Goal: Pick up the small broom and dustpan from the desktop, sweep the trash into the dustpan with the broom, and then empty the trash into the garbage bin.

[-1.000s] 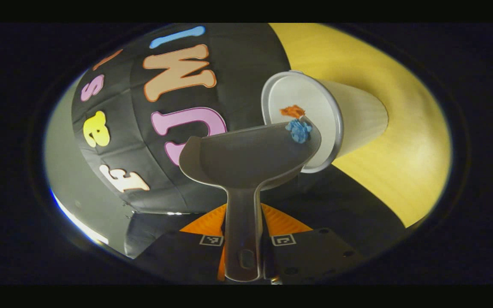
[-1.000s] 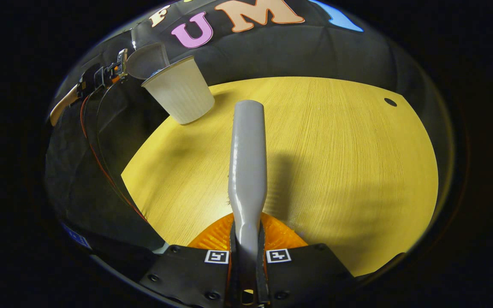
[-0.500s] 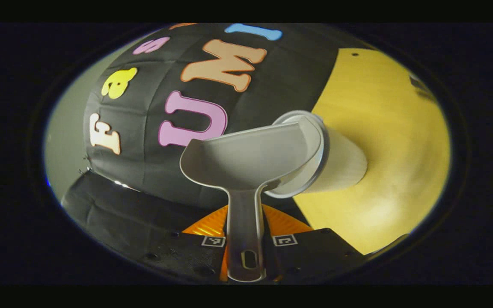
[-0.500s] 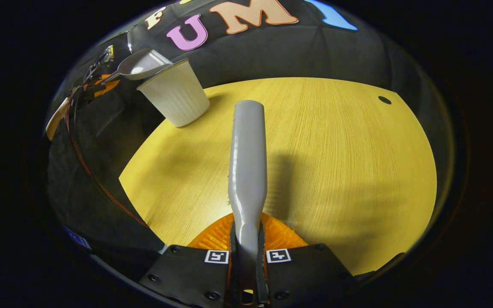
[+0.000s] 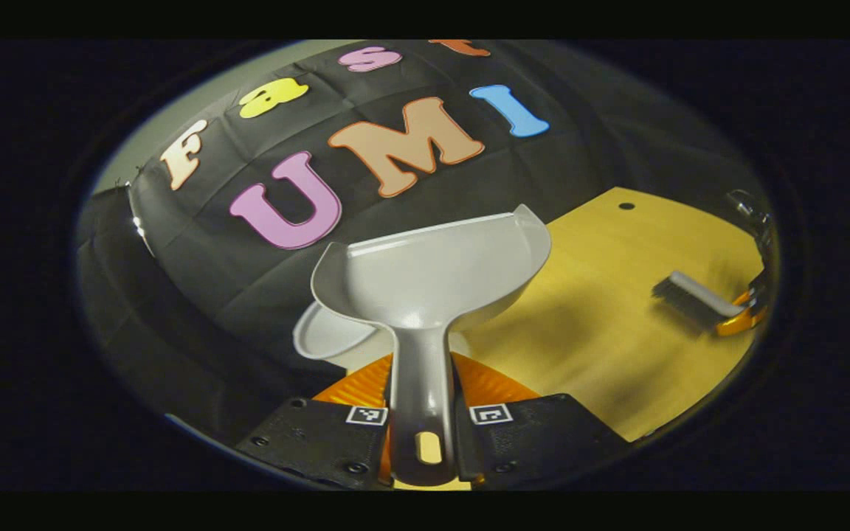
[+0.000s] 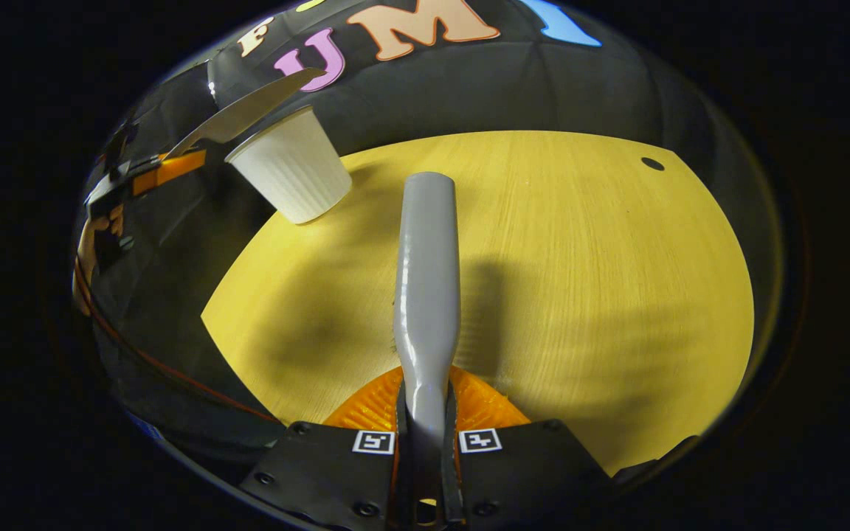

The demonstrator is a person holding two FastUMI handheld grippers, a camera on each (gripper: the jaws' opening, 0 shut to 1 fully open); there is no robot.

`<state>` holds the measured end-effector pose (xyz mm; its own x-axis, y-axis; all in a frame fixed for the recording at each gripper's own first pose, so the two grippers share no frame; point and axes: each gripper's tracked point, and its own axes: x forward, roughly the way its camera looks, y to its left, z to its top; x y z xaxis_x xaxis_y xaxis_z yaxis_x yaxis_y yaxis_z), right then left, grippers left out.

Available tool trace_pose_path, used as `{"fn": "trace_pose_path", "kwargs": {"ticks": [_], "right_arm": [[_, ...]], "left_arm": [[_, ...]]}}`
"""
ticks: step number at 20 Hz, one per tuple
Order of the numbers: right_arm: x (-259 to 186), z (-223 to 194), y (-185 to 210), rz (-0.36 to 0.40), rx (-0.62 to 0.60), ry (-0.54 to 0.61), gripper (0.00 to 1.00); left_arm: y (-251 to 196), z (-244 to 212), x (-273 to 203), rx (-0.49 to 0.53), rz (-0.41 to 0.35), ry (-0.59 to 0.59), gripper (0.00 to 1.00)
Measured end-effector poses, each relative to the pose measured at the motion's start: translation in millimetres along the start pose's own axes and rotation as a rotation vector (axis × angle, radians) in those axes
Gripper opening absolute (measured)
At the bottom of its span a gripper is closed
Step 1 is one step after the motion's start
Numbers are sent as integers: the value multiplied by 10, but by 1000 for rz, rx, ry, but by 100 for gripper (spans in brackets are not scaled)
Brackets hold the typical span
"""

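Note:
My left gripper [image 5: 423,417] is shut on the handle of the grey dustpan [image 5: 432,269], which is held level and looks empty. Just below and behind its pan shows the rim of the white ribbed cup serving as the garbage bin [image 5: 325,335]. In the right gripper view, the dustpan [image 6: 244,114] hovers edge-on over the bin [image 6: 288,177] at the table's far left corner. My right gripper [image 6: 425,431] is shut on the grey broom handle [image 6: 427,273], above the yellow table. From the left gripper view, the broom [image 5: 690,295] shows its bristles at the right.
The yellow wooden table [image 6: 580,280] has a small dark hole [image 6: 652,163] near its far right corner. Black cloth hangs behind and to the left of it. A hand [image 6: 89,254] holds the left gripper at the far left.
The dustpan tipped the blue and orange scraps into the bin, then rolled back level and lifted above the rim. The right gripper with the broom has barely moved.

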<state>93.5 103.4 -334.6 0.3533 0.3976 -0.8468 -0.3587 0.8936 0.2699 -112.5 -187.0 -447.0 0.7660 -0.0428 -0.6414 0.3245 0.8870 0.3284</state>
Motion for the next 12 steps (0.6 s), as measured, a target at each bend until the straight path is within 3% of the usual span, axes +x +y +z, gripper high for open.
{"fn": "trace_pose_path", "kwargs": {"ticks": [3,7,12], "right_arm": [[-1,24,-18,-60,52,-36,18],[20,43,-46,-148,89,-47,17],[60,-23,-48,-265,110,43,17]], "left_arm": [[-535,-144,22,-83,-68,11,29],[-1028,-501,70,-137,-108,69,26],[-1362,-1111,154,-164,-87,188,29]]}}
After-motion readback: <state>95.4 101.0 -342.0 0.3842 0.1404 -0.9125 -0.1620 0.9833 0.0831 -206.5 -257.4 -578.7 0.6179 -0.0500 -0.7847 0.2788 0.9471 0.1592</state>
